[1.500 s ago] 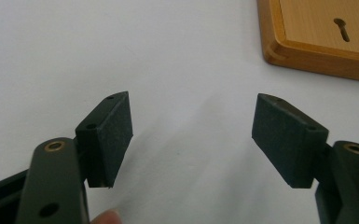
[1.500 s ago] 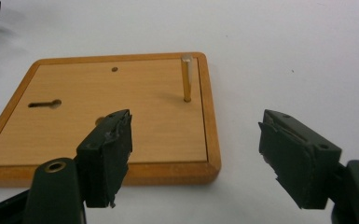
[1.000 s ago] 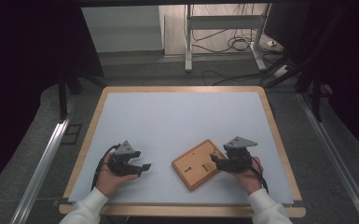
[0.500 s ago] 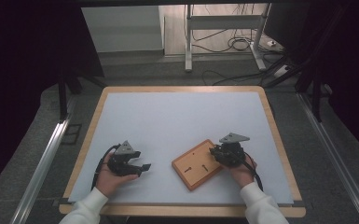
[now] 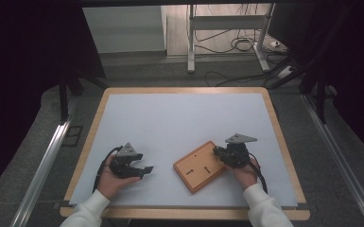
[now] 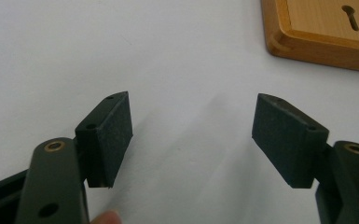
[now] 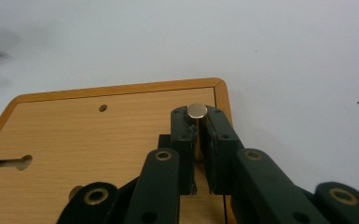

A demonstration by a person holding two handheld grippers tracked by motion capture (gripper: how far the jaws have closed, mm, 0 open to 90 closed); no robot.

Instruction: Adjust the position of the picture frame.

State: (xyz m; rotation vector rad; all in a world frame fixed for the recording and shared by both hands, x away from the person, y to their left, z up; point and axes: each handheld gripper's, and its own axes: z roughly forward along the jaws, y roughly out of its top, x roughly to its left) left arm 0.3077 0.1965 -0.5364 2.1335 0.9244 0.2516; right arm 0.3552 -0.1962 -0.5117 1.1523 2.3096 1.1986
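A flat wooden board [image 5: 199, 167] with keyhole slots lies back-up on the white mat, near the front right. My right gripper [image 5: 216, 152] reaches over the board's right corner. In the right gripper view the board [image 7: 98, 140] carries a small round metal knob [image 7: 197, 110] near its corner. My right gripper [image 7: 197, 117] has just been closing, and its pads press on that knob from both sides. My left gripper [image 5: 146, 170] rests on the mat left of the board, held in a hand. The left gripper [image 6: 193, 135] is open with bare mat between its pads, and the board's corner [image 6: 326, 32] is beyond.
The white mat [image 5: 179, 118] covers a wood-rimmed table [image 5: 184, 90]. Metal rails run along both sides of the table. Behind the table stand a metal rack's legs [image 5: 191, 42] and loose cables on the floor [image 5: 238, 45].
The right gripper has shifted slightly left over the board's corner and its jaws have closed on the metal knob. The left gripper has stayed where it was, open.
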